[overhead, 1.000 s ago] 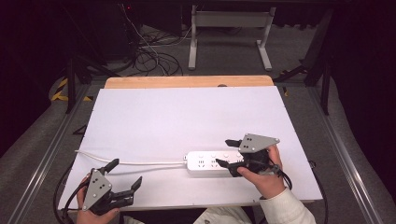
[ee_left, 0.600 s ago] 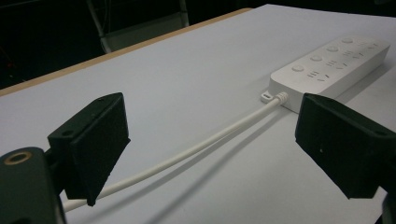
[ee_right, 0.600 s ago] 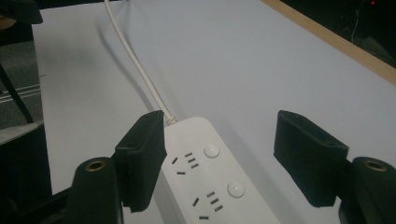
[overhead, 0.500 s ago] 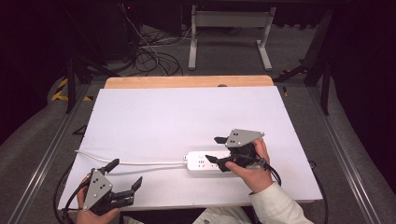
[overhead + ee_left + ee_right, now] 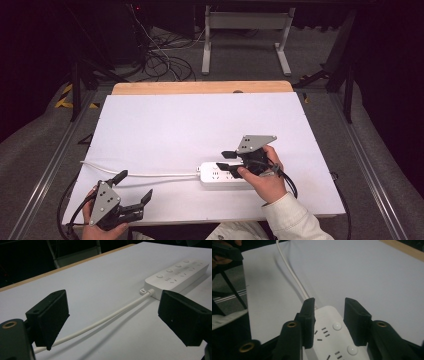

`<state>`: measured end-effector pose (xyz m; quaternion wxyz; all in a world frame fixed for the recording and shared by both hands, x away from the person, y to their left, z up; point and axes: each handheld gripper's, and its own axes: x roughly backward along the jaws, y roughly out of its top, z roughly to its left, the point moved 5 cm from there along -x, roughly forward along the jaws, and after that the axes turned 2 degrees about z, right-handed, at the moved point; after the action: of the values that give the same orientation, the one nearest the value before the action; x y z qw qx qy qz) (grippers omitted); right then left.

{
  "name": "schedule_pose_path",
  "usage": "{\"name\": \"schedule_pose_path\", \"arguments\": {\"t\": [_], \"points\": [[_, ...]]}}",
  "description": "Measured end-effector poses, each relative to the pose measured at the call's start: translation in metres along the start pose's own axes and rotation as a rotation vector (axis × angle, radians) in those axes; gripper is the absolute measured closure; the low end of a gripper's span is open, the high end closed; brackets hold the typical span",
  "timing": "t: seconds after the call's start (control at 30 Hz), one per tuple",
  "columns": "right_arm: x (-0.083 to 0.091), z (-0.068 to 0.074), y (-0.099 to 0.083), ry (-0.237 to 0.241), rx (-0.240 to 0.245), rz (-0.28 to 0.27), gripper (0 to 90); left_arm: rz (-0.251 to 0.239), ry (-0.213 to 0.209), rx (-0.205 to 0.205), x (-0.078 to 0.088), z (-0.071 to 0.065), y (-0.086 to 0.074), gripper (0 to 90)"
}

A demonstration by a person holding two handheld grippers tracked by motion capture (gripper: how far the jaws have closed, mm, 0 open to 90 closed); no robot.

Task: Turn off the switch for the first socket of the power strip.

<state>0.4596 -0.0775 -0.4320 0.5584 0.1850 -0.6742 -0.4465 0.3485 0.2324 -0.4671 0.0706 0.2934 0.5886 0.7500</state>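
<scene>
White covers almost everything here: the tabletop [image 5: 200,125] has a white sheet over it, with a strip of bare wood at its far edge, and on it lies a white power strip [image 5: 225,174] in the lower middle of the high view. Its white cable [image 5: 145,174] runs to the left across the sheet, toward the lower left corner of the frame. The right gripper [image 5: 227,160] is held low over the strip from the right side, and in the right gripper view its two black jaws stand apart, one on each side of the strip's cable end, not pressing on it; I judge it is placed so to take the strip by its long sides or to hold it steady. The left gripper [image 5: 134,188] rests at the lower left of the frame, near the edge of the tabletop and well apart from the strip. Its jaws are wide apart and hold nothing, and its view looks along the cable, so it probably waits. The strip shows round buttons and socket slots, but no brand or writing can be read.
</scene>
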Motion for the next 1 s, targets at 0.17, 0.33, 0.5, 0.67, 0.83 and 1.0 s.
{"name": "schedule_pose_path", "arguments": {"t": [0.17, 0.33, 0.5, 0.67, 0.83, 1.0], "points": [[-0.009, 0.001, 0.001, 0.016, -0.005, 0.030, 82.3, -0.001, 0.004, -0.010, 0.000, 0.001, 0.000, 10.4], [-0.018, 0.002, 0.000, 0.029, 0.019, 0.092, 90.0, 0.001, 0.005, -0.007, 0.000, 0.000, 0.000, 10.5], [-0.026, -0.001, -0.003, 0.012, 0.016, 0.132, 90.0, 0.004, 0.008, -0.016, 0.000, 0.000, -0.001, 10.5], [-0.033, -0.005, -0.006, 0.010, 0.001, 0.163, 90.0, 0.006, 0.006, -0.014, 0.000, 0.000, -0.001, 10.5], [-0.042, -0.007, -0.010, 0.006, 0.005, 0.196, 90.0, 0.007, 0.005, -0.015, 0.000, 0.000, -0.001, 10.5], [-0.048, -0.009, -0.012, -0.004, 0.007, 0.218, 90.0, 0.013, 0.005, -0.024, -0.001, 0.001, -0.001, 10.5]]}}
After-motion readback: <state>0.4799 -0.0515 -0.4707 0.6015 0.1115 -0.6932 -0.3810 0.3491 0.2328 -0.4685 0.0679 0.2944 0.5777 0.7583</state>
